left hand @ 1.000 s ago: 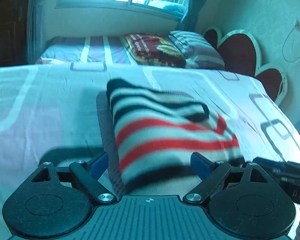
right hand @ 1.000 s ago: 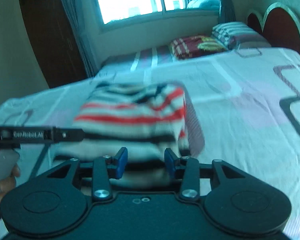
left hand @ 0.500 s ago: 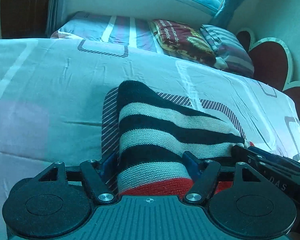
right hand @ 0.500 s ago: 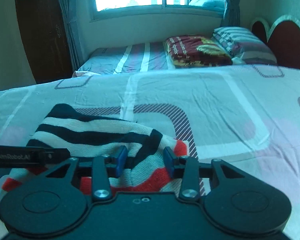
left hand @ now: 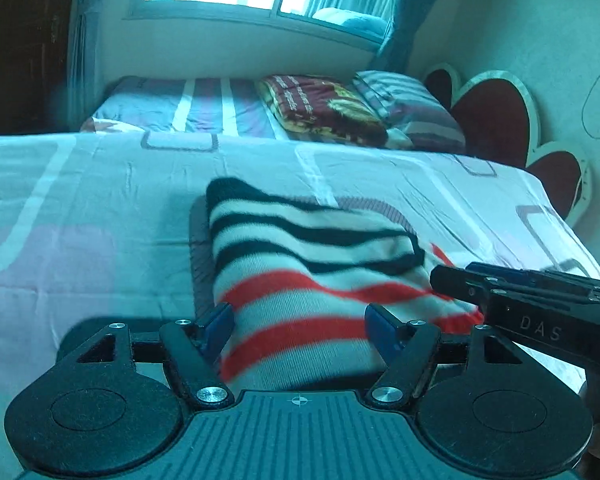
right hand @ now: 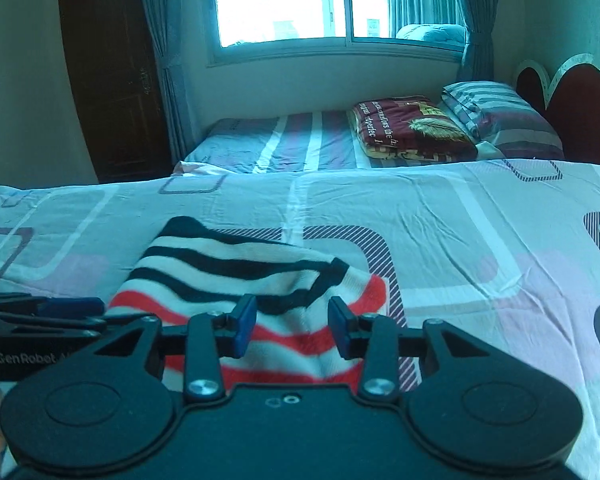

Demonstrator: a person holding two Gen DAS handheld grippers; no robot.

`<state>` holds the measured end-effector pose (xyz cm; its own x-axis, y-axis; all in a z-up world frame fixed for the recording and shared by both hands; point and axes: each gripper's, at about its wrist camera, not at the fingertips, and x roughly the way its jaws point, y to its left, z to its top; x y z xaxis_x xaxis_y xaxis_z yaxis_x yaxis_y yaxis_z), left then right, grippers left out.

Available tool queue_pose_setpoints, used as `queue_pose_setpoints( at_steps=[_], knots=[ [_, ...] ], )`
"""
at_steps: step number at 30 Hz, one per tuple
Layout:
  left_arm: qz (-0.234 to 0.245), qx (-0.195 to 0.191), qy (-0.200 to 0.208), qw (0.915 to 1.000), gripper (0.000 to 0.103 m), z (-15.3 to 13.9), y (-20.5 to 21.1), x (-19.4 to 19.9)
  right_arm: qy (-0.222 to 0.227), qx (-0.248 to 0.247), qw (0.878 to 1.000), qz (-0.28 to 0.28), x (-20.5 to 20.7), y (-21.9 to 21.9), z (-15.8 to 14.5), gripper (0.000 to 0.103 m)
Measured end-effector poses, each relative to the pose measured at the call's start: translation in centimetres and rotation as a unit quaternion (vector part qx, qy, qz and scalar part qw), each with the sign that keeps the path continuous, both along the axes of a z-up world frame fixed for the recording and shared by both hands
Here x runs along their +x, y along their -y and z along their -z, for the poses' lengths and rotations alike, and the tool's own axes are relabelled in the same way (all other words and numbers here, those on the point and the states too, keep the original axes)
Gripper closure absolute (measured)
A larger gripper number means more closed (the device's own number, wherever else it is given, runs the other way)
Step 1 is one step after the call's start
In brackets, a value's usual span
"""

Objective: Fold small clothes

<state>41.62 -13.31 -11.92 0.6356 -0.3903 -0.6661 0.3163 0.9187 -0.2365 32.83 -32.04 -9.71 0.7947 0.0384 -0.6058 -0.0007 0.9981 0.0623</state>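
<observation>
Sweater (left hand: 312, 280) is flopping back into a red-striped fold; left gripper (left hand: 299, 322) jaws closing, right gripper (right hand: 292, 328) jaws narrowing, both pinching it; smoothing left.

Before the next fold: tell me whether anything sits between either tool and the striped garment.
Nothing visible does. The striped garment already lies between the fingers of the left tool and of the right tool, on the bedsheet; the two tools sit side by side at its near edge.
</observation>
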Motion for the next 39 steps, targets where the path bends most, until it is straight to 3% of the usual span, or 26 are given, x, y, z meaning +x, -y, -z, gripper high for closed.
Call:
queue_pose_setpoints(
  at_steps=[2,5,8,12,17,24,27,31,34,37,39],
  knots=[
    [0.001,0.007,-0.005,1.0,0.031,0.8,0.1,-0.5,-0.012,0.0,1.0,-0.003,-0.6,-0.1,0.7,0.064],
    [-0.006,0.007,-0.026,0.9996,0.018,2.2,-0.1,-0.3,-0.036,-0.002,0.999,0.011,-0.7,0.4,3.0,0.066],
    [-0.029,-0.014,-0.054,0.998,0.006,3.5,-0.9,0.4,-0.025,-0.016,0.999,0.021,-1.0,0.3,3.6,0.067],
    [-0.032,-0.01,-0.047,0.9983,0.007,2.3,-0.9,-0.9,-0.022,0.009,0.999,0.026,-2.1,0.3,2.2,0.065],
    [-0.003,-0.005,-0.042,0.9991,0.007,1.4,-1.5,-3.7,-0.014,0.005,1.0,0.018,-5.8,0.1,1.0,0.065],
    [0.002,-0.012,-0.081,0.9967,0.007,3.6,-2.7,-6.0,-0.022,-0.013,0.999,0.021,-9.5,-0.1,1.9,0.064],
    [0.008,0.001,-0.074,0.9972,0.006,4.2,-2.1,-6.4,-0.051,-0.005,0.998,0.037,-9.3,1.0,4.0,0.061],
    [0.011,0.012,-0.069,0.9974,0.006,4.2,-1.6,-6.5,-0.05,0.006,0.998,0.043,-9.3,1.1,4.0,0.06],
    [0.012,0.008,-0.078,0.9968,0.006,3.6,-1.7,-6.3,-0.052,0.035,0.997,0.042,-9.4,1.7,3.7,0.056],
    [0.012,0.005,-0.082,0.9966,0.006,3.0,-1.7,-6.1,-0.051,0.065,0.995,0.048,-9.2,2.5,3.2,0.039],
    [0.01,0.001,-0.084,0.9964,0.006,2.7,-1.8,-5.9,-0.047,0.074,0.995,0.049,-9.0,2.9,2.7,0.035]
  ],
)
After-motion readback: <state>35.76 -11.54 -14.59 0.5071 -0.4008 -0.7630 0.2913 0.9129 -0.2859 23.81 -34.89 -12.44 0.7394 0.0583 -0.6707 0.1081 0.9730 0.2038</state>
